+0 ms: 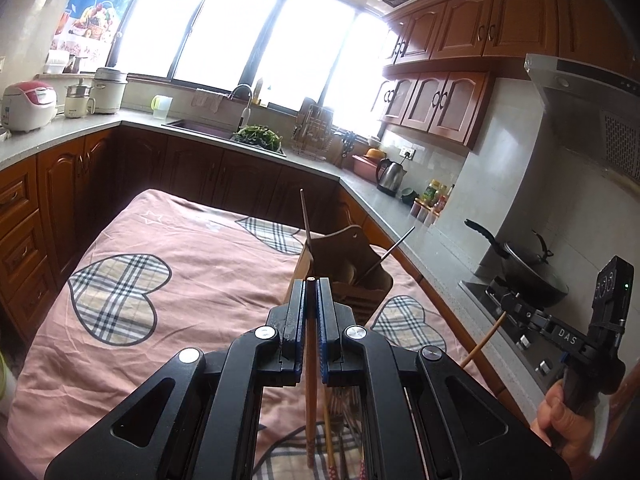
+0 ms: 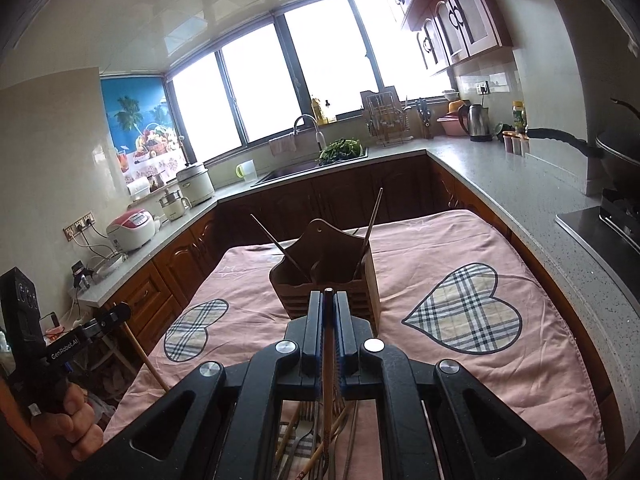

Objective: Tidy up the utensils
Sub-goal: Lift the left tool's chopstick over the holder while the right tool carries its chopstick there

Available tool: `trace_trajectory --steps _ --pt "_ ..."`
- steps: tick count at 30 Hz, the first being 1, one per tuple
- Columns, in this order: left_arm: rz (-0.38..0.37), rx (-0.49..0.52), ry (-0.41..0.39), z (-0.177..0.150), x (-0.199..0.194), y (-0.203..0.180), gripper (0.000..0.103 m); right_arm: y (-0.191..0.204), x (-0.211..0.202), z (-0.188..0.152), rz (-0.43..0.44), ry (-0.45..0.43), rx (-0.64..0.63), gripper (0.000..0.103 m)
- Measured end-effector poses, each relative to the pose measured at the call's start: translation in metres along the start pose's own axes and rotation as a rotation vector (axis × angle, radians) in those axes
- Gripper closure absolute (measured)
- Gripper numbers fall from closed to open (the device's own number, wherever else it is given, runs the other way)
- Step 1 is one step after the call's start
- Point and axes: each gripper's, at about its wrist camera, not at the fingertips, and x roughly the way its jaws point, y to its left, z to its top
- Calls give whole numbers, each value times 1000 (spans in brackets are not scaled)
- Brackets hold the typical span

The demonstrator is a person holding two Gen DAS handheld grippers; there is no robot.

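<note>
My left gripper [image 1: 311, 282] is shut on a brown wooden chopstick [image 1: 311, 364] that runs back between its blue pads. Just beyond it stands the wooden utensil holder [image 1: 348, 280], with a dark chopstick [image 1: 305, 216] and a thin metal one [image 1: 396, 249] sticking out. My right gripper [image 2: 329, 294] is shut on another wooden chopstick [image 2: 329, 364], right in front of the same holder [image 2: 326, 258]. Loose forks and chopsticks [image 2: 308, 440] lie on the cloth under both grippers. Each view shows the other gripper [image 1: 507, 305] [image 2: 120, 312] at its edge, carrying its chopstick.
A pink cloth with plaid hearts [image 2: 464, 312] covers the table. Grey counters [image 2: 500, 176] and wooden cabinets surround it. A wok [image 1: 532, 272] sits on the stove at the right, with a kettle [image 1: 390, 176], a sink [image 1: 200, 128] and a rice cooker [image 1: 28, 106] farther off.
</note>
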Motion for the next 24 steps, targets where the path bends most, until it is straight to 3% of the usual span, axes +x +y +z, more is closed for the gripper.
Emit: trace_trajectory --steps 13,24 --pt "-20 45 -208 59 24 -19 99 -5 15 49 8 -141 17 98" --pt "-35 67 -310 101 66 -31 99 -16 37 97 -10 -264 35 98"
